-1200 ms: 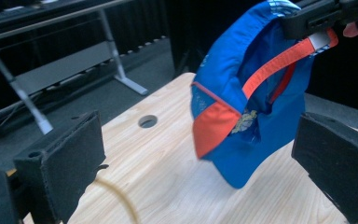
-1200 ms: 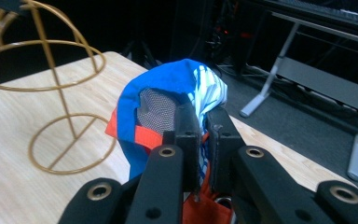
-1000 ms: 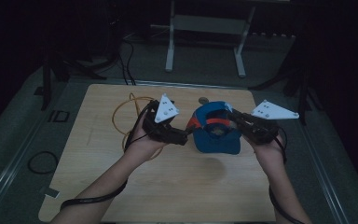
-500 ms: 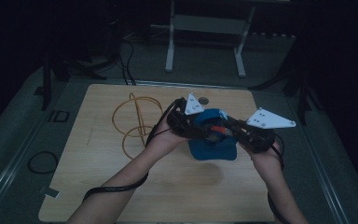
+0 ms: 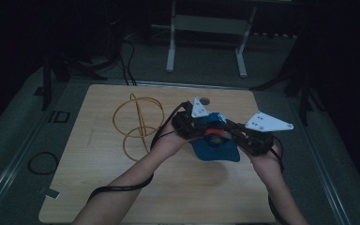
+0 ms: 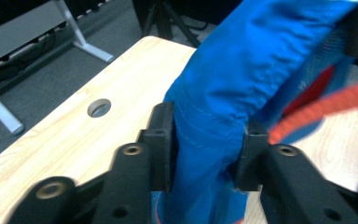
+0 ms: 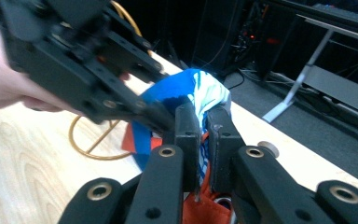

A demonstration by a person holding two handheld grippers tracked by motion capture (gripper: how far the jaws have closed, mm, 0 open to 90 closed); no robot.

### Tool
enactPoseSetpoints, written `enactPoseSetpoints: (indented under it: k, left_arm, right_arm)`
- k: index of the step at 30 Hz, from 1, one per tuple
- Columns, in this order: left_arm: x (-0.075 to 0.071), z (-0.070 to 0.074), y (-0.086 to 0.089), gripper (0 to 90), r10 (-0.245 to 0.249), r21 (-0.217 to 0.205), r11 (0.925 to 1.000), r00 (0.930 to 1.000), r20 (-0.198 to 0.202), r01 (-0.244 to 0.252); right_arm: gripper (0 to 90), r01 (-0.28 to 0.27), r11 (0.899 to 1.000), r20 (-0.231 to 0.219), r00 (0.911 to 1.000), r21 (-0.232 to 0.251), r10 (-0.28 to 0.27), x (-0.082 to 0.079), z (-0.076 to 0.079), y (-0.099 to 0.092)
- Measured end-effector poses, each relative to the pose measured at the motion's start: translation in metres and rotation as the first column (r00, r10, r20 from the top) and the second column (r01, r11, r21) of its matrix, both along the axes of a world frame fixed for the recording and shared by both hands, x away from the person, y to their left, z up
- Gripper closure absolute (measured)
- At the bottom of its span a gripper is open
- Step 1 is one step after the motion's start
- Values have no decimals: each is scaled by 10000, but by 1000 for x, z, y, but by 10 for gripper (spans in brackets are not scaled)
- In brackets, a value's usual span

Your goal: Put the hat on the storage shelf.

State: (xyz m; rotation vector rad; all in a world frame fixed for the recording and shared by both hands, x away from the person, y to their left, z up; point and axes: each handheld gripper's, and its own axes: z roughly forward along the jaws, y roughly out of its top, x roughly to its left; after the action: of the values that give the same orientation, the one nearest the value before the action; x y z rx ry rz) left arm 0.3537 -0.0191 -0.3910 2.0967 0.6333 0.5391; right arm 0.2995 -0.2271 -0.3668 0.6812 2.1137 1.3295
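Left gripper (image 6: 205, 154): fingers (image 6: 162, 140) clenched on a bunched fold of the blue cloth bag (image 6: 242, 79).
Right gripper (image 7: 204, 140): fingers (image 7: 186, 135) pinched tight on another edge of the same bag, with blue-and-white striped fabric showing above them.
Bag position: held between both grippers over the middle-right of the table (image 5: 98, 187), its lower part hanging down toward the wood; whether it touches I cannot tell.
Progress: both grips look secured; opening, folding or setting the bag down seems not yet done.
Bag look: soft, crumpled blue fabric with stitched hems, a red-orange cord (image 6: 326, 109) and orange lining.
Nearby: a loose yellow cable loop (image 5: 138, 123) lies left of the bag.
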Motion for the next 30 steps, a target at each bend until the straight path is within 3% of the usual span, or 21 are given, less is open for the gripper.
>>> enactPoseSetpoints:
  k: [4,7,11,13,19,23,30]
  left_arm:
    - [4,-2,-3,789,335,-154,9993,9994,-120,-337]
    - [5,-3,-6,896,407,2,9992,9992,-50,-407]
    - [3,-4,-8,900,492,242,9985,9986,176,-496]
    - [2,-3,-7,900,562,89,9984,9982,206,-564]
    - [-2,2,-9,900,534,167,9984,9968,597,-545]
    - [-5,10,-8,900,483,73,9988,9951,868,-491]
    - [-9,23,-4,900,279,98,9995,9903,1359,-295]
  right_arm:
    - [846,-55,10000,19,10000,-17,55,-2,0,2]
    - [846,-101,9999,-48,9999,-30,101,-2,-1,2]
    - [844,-55,9999,-169,9998,123,58,-3,-6,0]
    - [841,14,9996,-296,9996,285,-5,-4,-10,-1]
    - [810,124,9988,-391,9992,470,-105,-10,-17,-2]
    - [720,-40,9980,-528,9986,624,73,-15,-14,-3]
    - [477,-686,9900,-677,9947,1229,773,-22,-7,-10]
